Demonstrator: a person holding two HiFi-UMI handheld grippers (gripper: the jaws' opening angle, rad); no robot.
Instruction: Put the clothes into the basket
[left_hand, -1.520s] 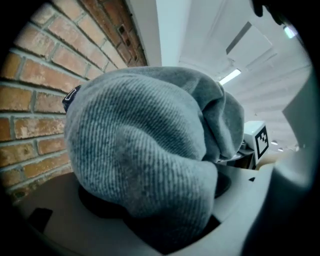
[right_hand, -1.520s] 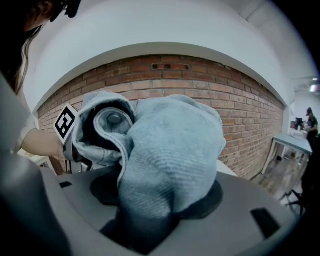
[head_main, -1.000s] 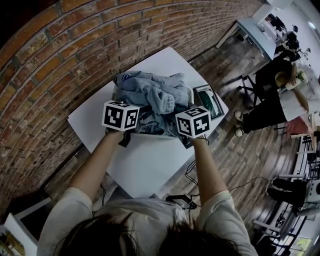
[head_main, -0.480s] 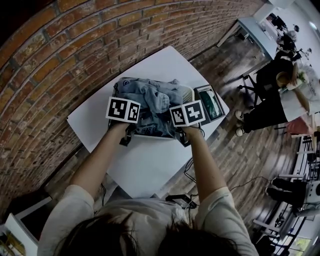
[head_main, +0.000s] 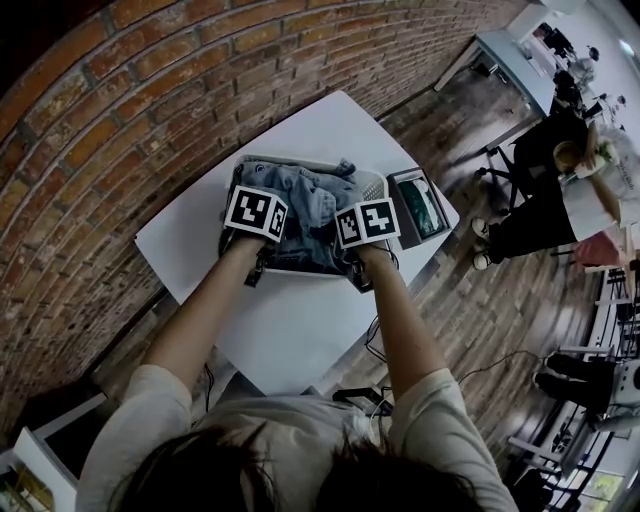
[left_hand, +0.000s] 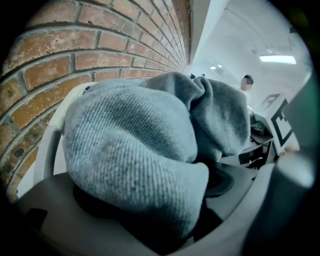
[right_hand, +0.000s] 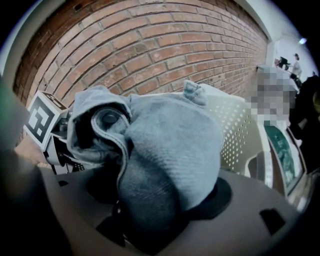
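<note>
A grey-blue sweatshirt (head_main: 310, 205) lies bunched in the white perforated basket (head_main: 377, 186) on the white table (head_main: 290, 330). My left gripper (head_main: 258, 215) and right gripper (head_main: 365, 222) both point steeply down over the basket's near side. In the left gripper view the sweatshirt (left_hand: 140, 145) bulges between the jaws of the left gripper (left_hand: 165, 210), and one dark pad shows bare beside it. In the right gripper view the sweatshirt (right_hand: 170, 145) drapes across the right gripper (right_hand: 160, 210), in front of the basket wall (right_hand: 235, 130). Both pairs of jaws have just been opening, with cloth still between them.
A brick wall (head_main: 150, 100) runs right behind the table. A dark tray with green contents (head_main: 420, 205) stands to the right of the basket. Seated people and desks (head_main: 545, 170) are at the far right. Cables (head_main: 380, 350) lie on the wooden floor below the table's edge.
Both grippers have sunk with the sweatshirt, from above the basket down into it. The garment's heap is now lower and mostly inside the rim.
</note>
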